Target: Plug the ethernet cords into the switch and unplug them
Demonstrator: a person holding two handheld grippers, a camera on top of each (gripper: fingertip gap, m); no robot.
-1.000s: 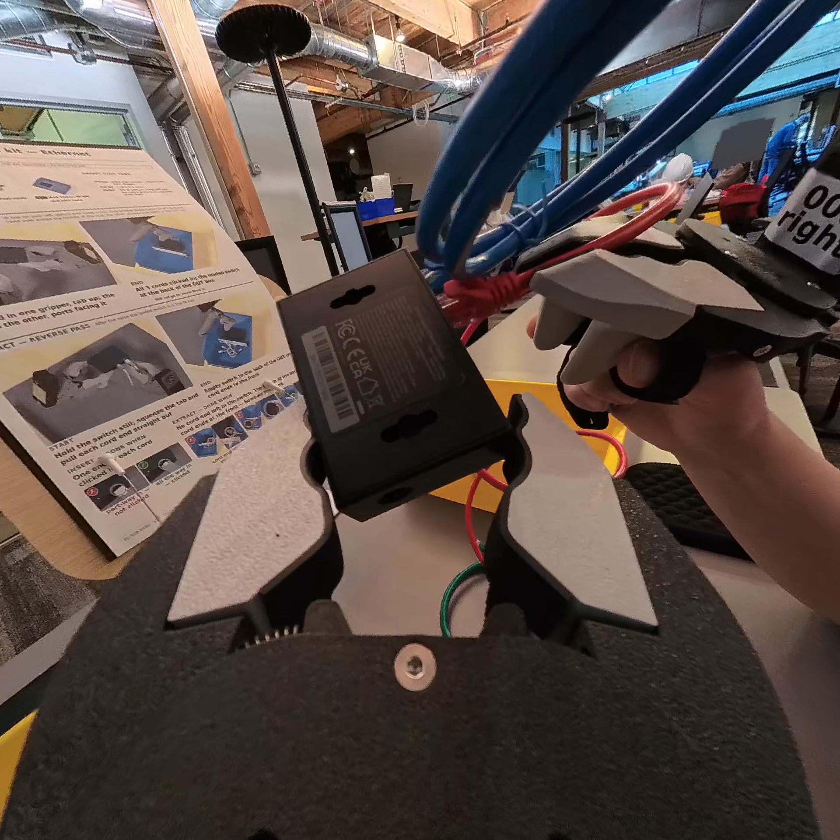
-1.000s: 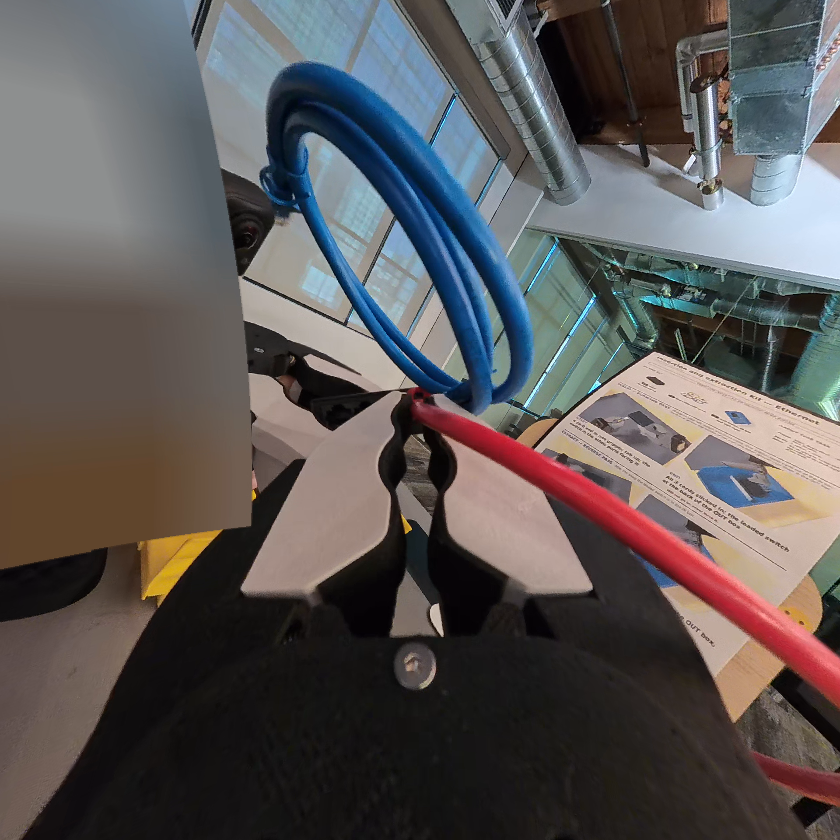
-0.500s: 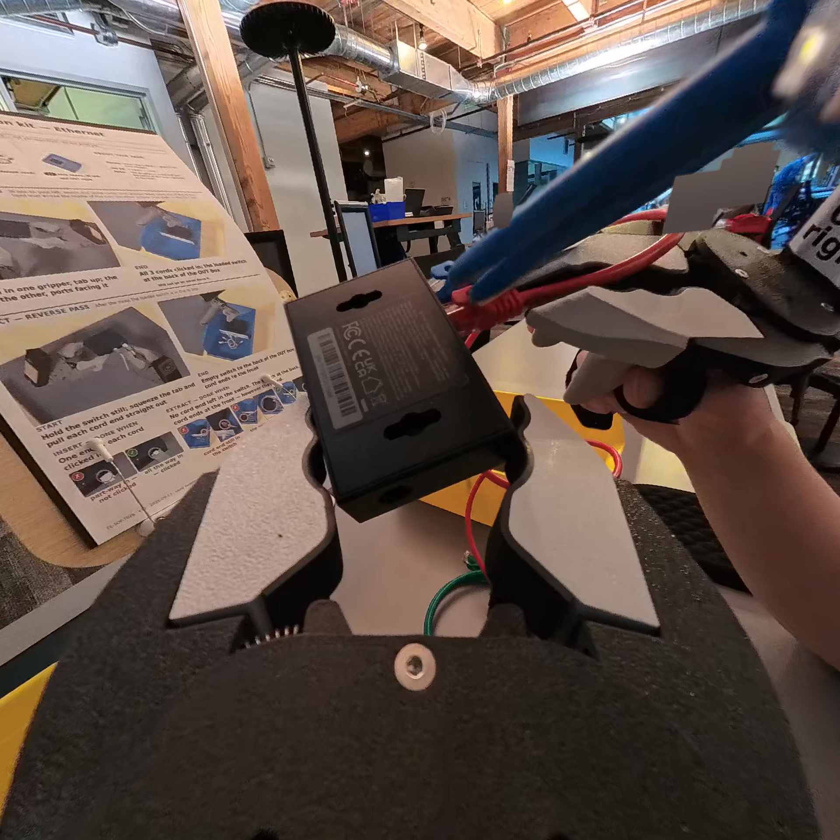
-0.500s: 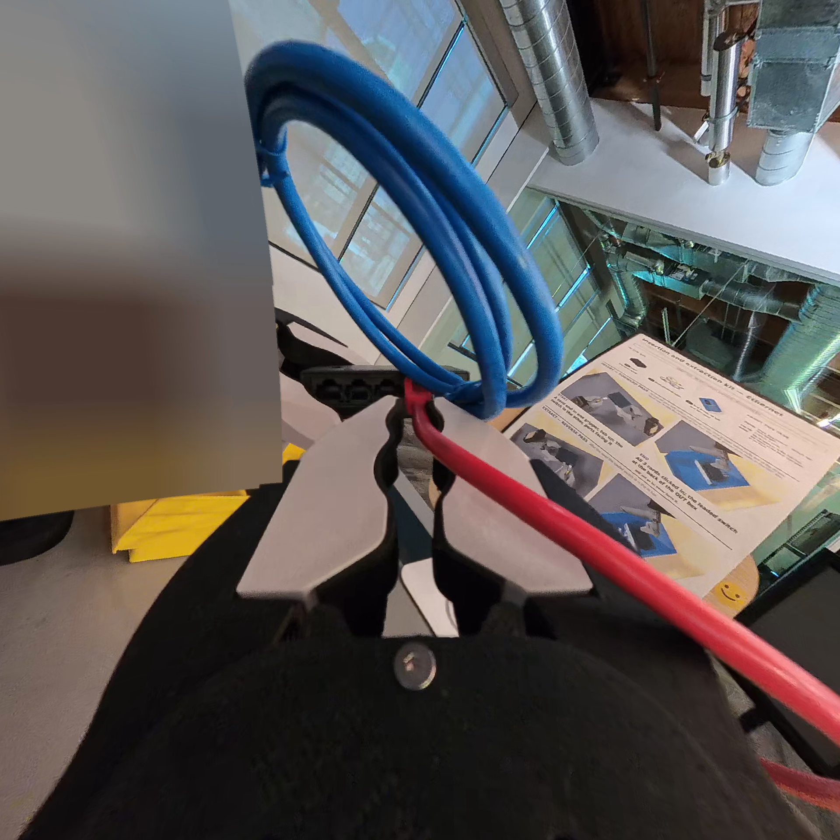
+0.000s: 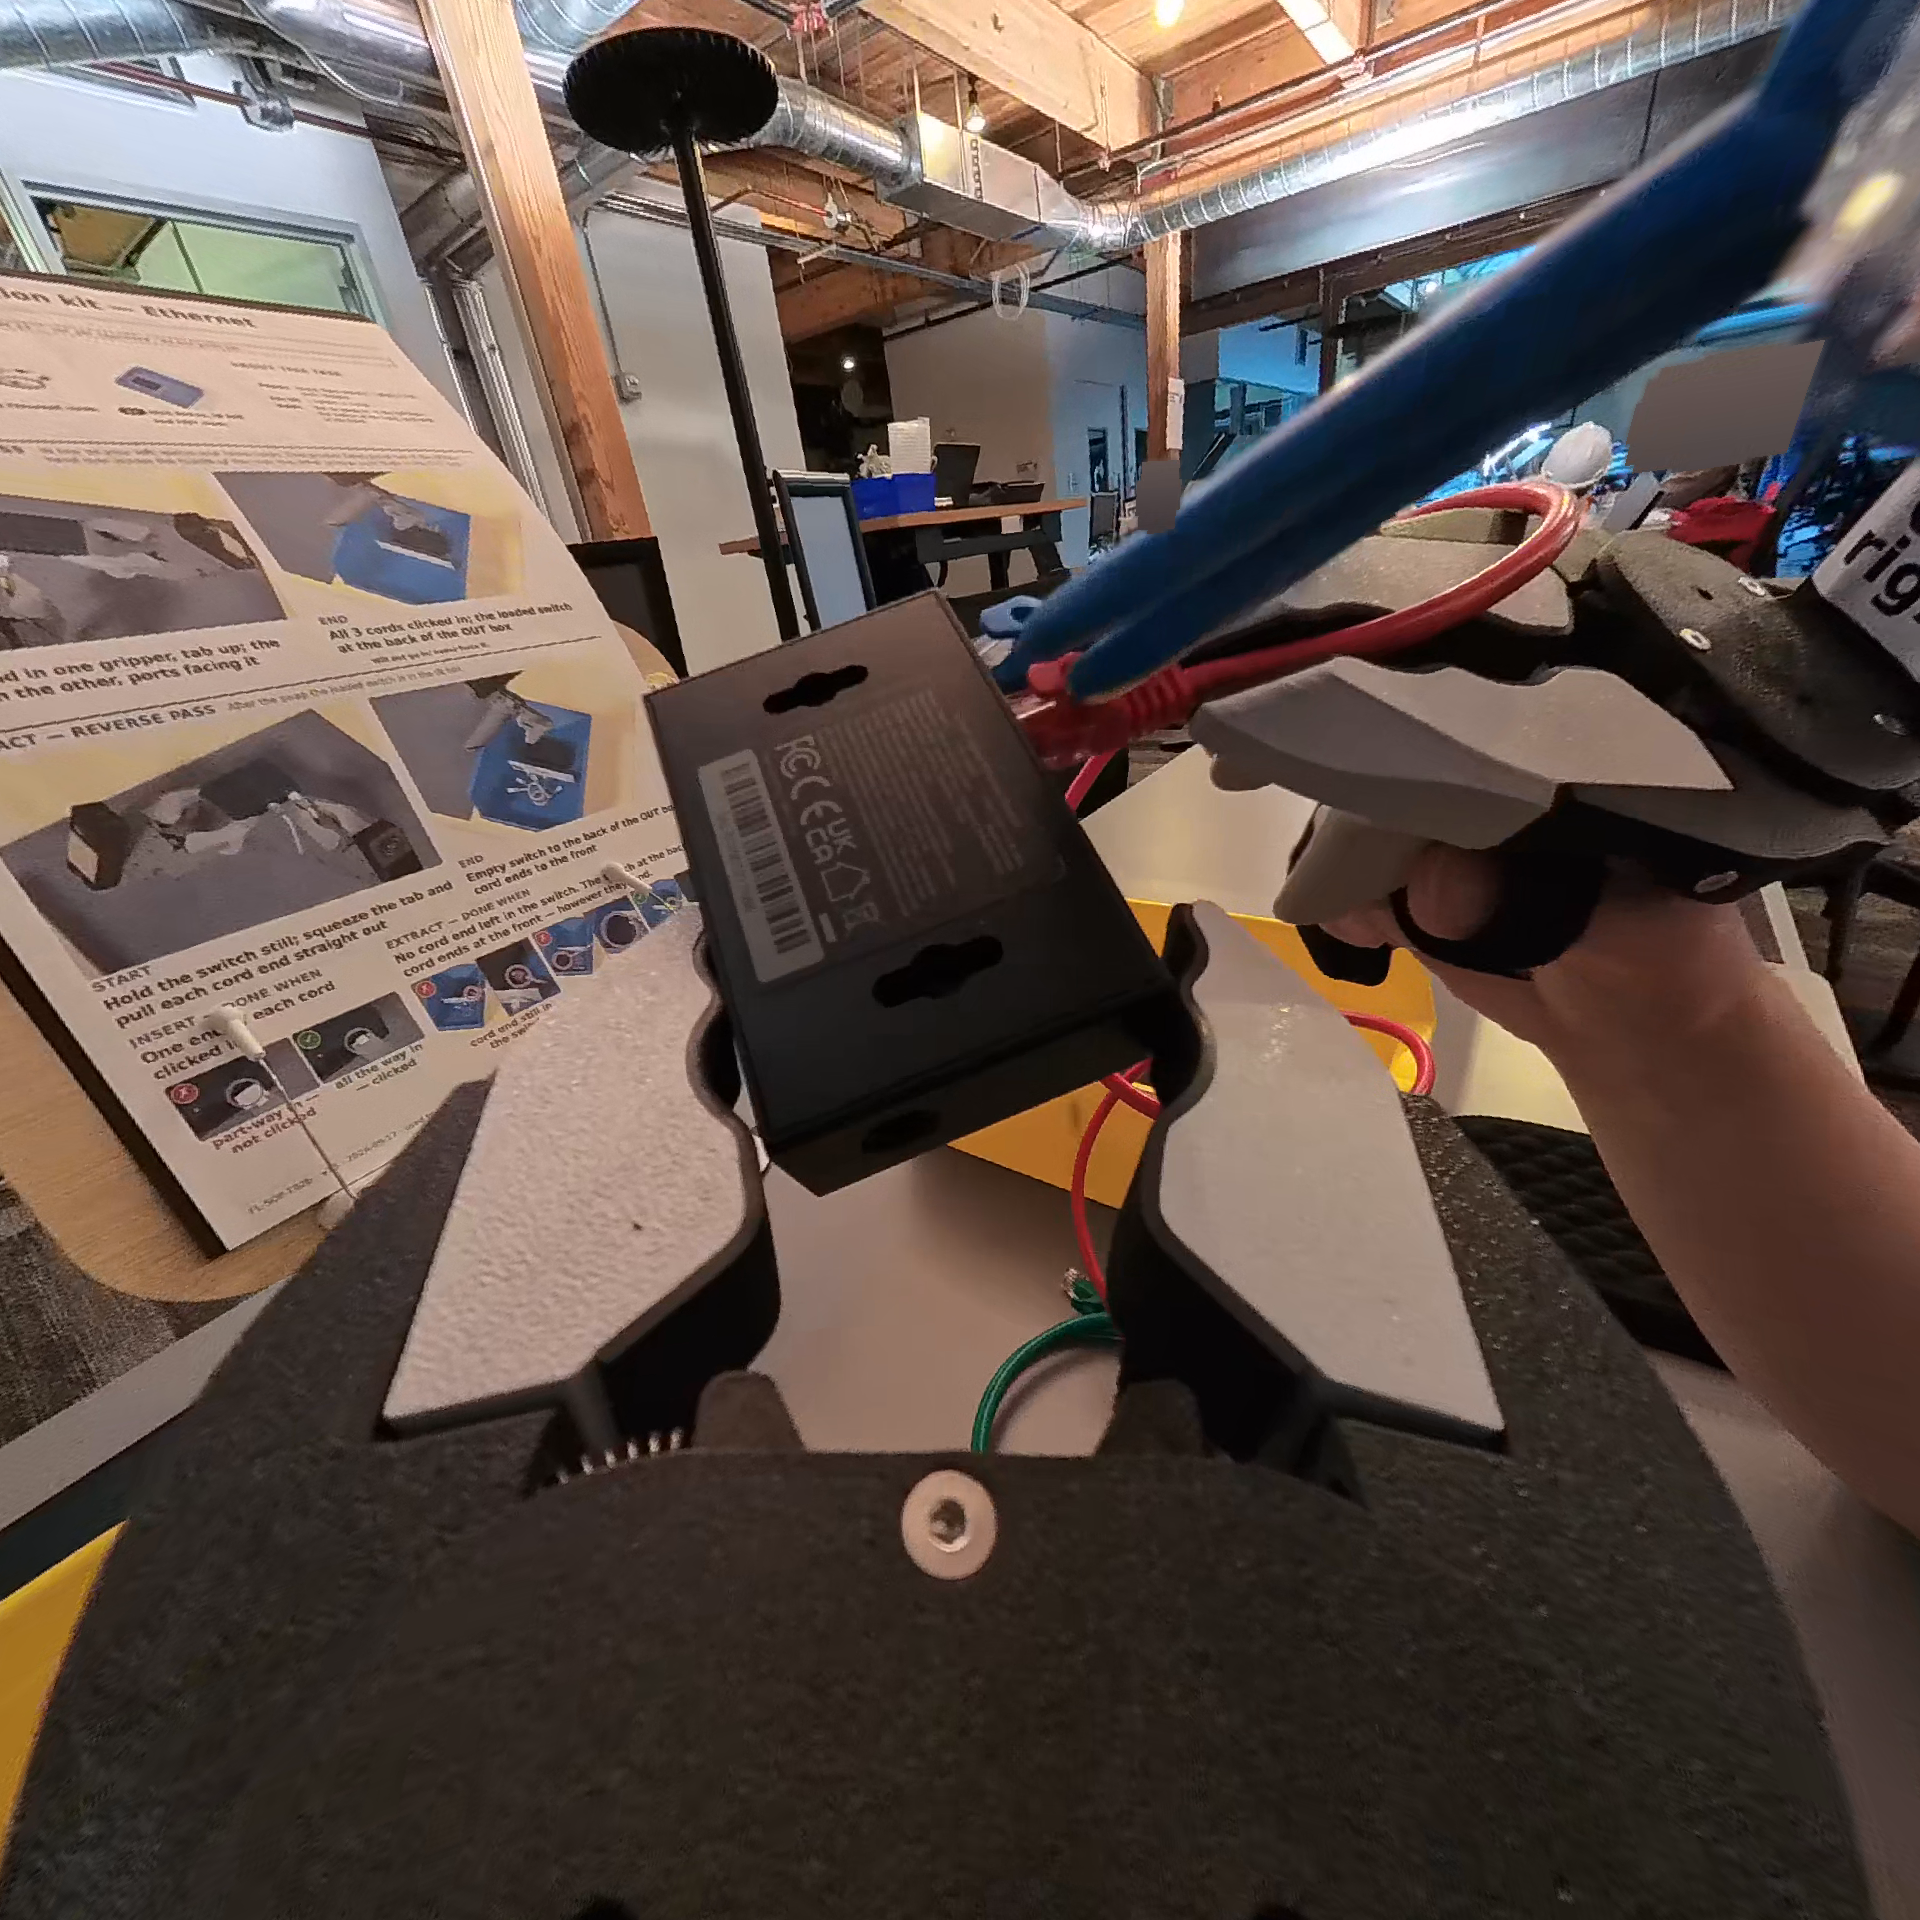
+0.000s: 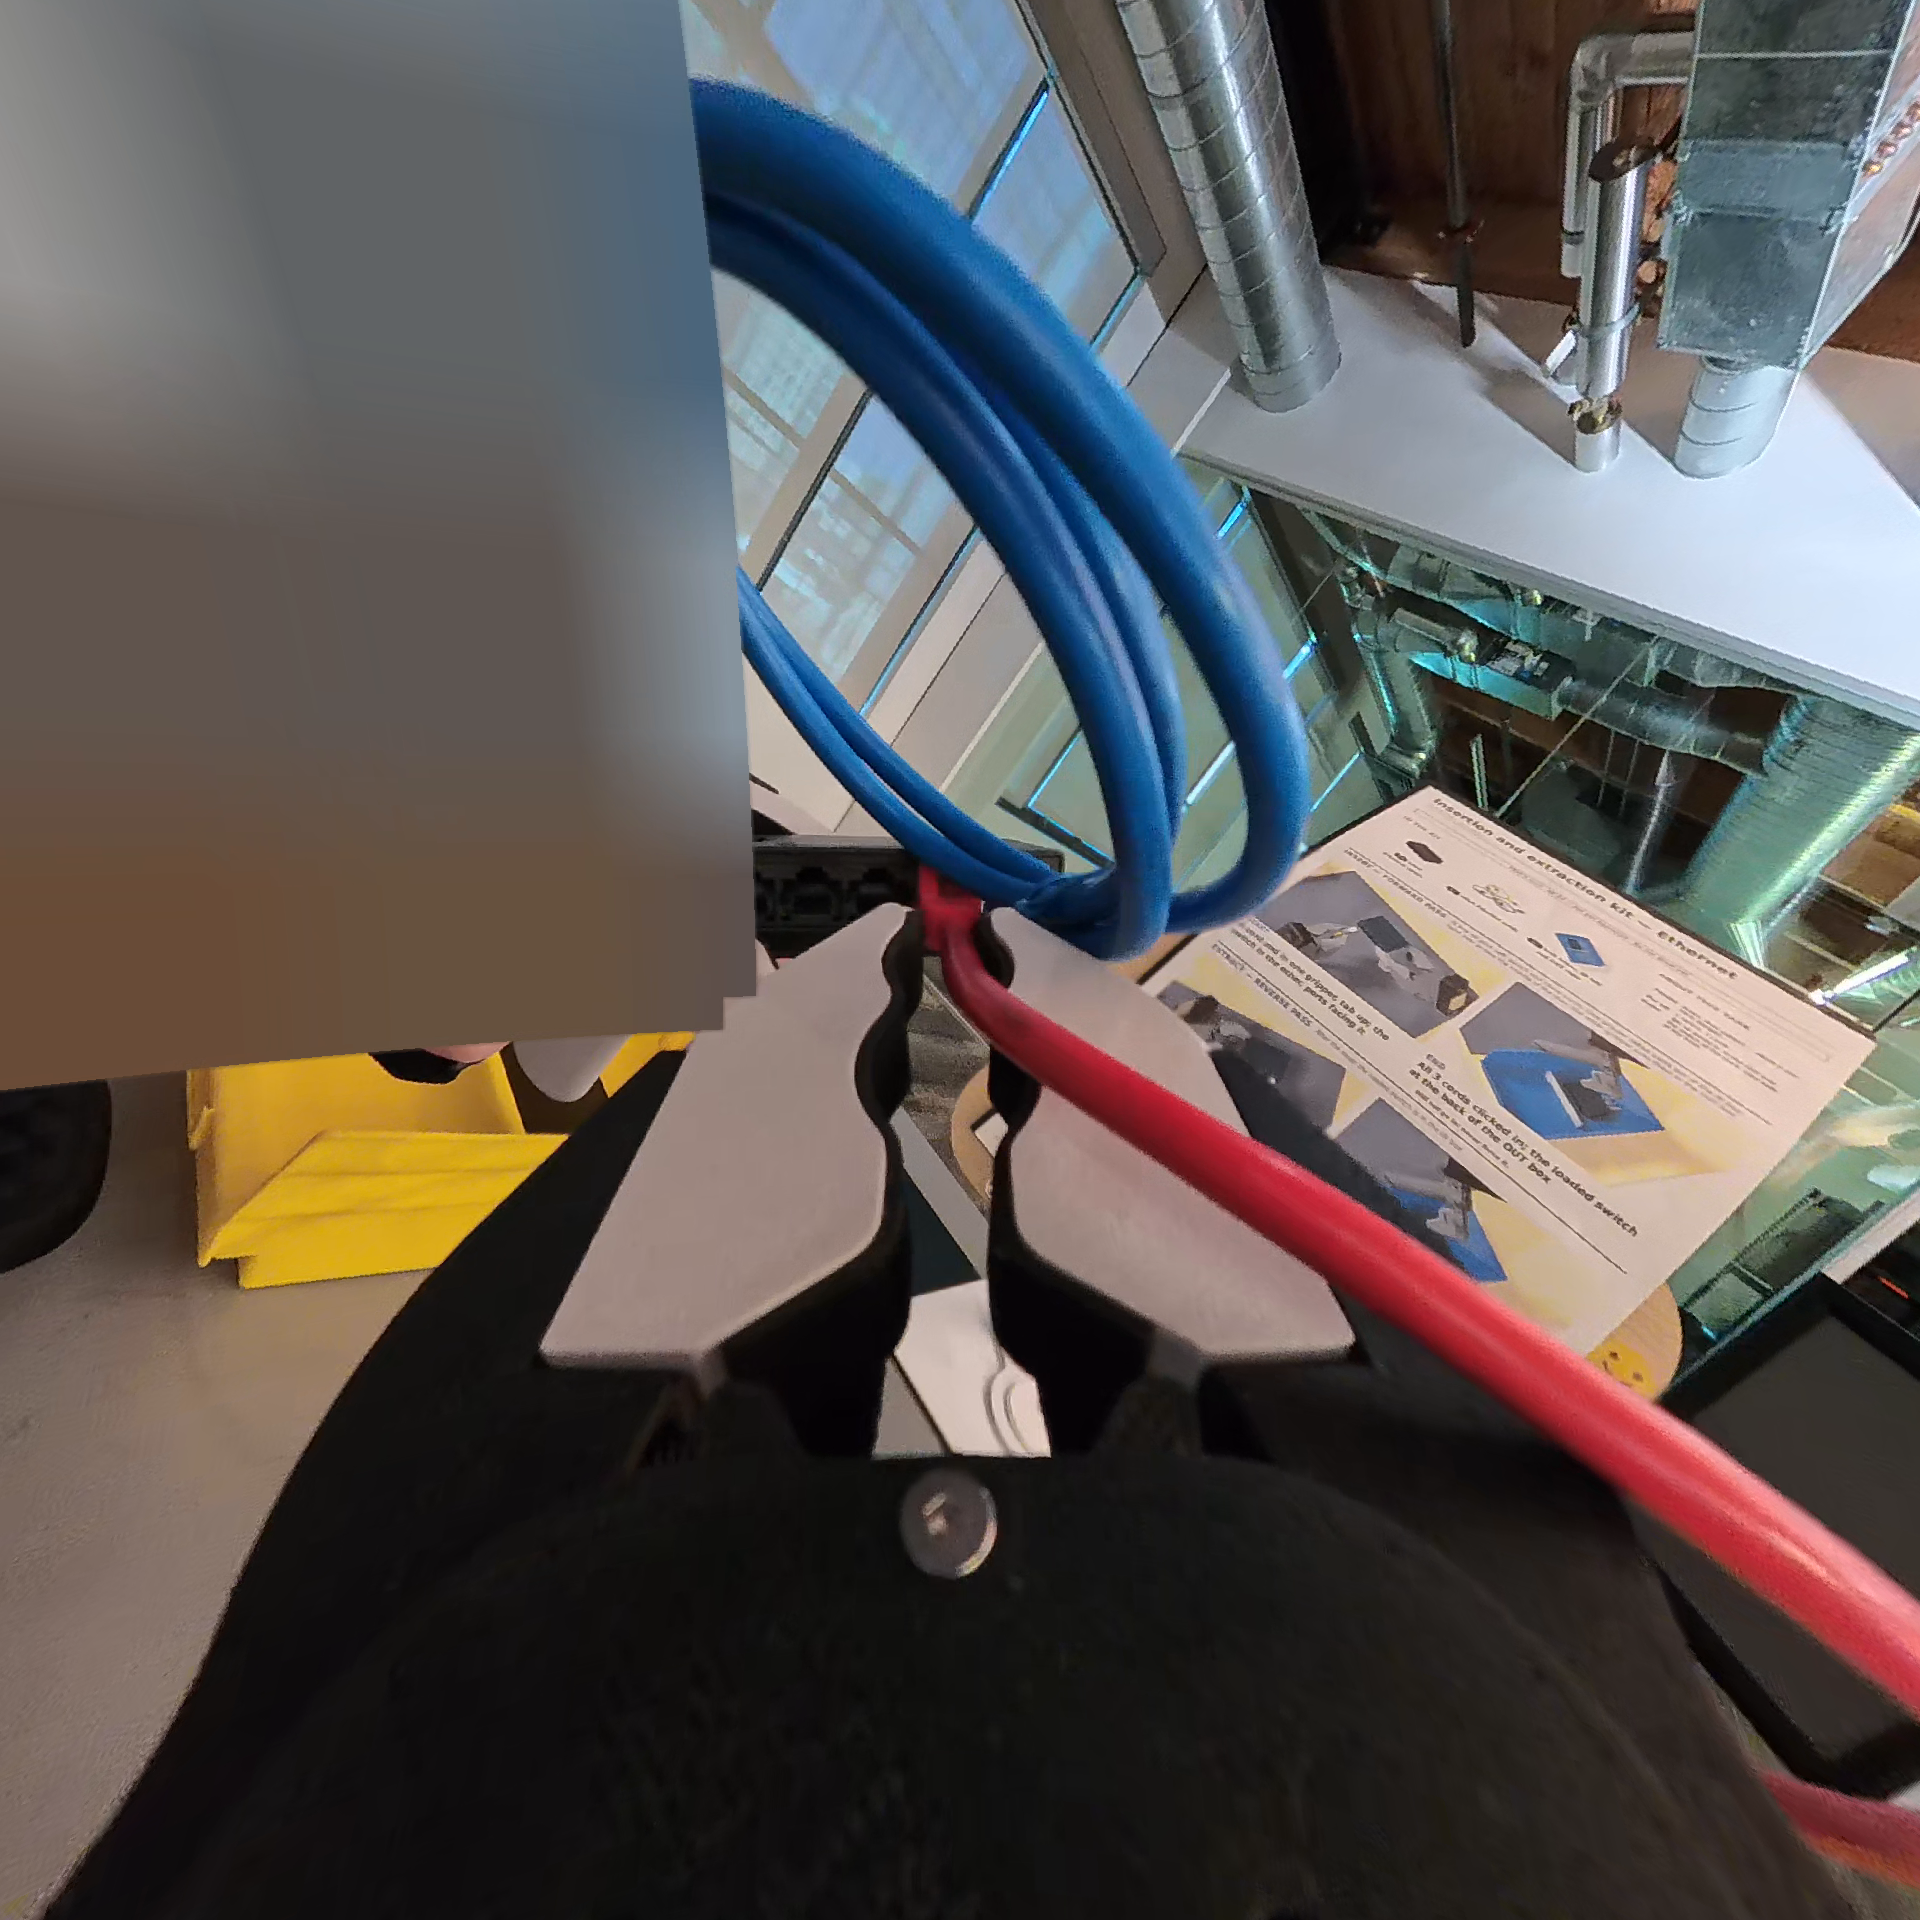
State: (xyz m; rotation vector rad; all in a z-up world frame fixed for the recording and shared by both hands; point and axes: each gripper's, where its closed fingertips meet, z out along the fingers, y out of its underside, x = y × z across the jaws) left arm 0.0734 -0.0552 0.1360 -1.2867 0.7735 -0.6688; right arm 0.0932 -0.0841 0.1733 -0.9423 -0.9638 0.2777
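Left gripper (image 5: 940,1029) is clamped on the switch (image 5: 894,873), ports facing away, and the right gripper (image 6: 945,920), pinching the red plug (image 5: 1081,712), sits right at that port face, plug lengthwise toward it.

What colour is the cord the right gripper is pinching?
Red. The red cord shows best in the right wrist view, pinched in the right gripper.

Black switch (image 5: 894,883) held tilted in the air, labelled underside up, port side facing away. Red cord (image 5: 1101,712) with its plug at the switch's ports, seating unclear. Coiled blue cord (image 6: 1091,582) already plugged beside it. Green cord (image 5: 1023,1371) loose on the surface below.
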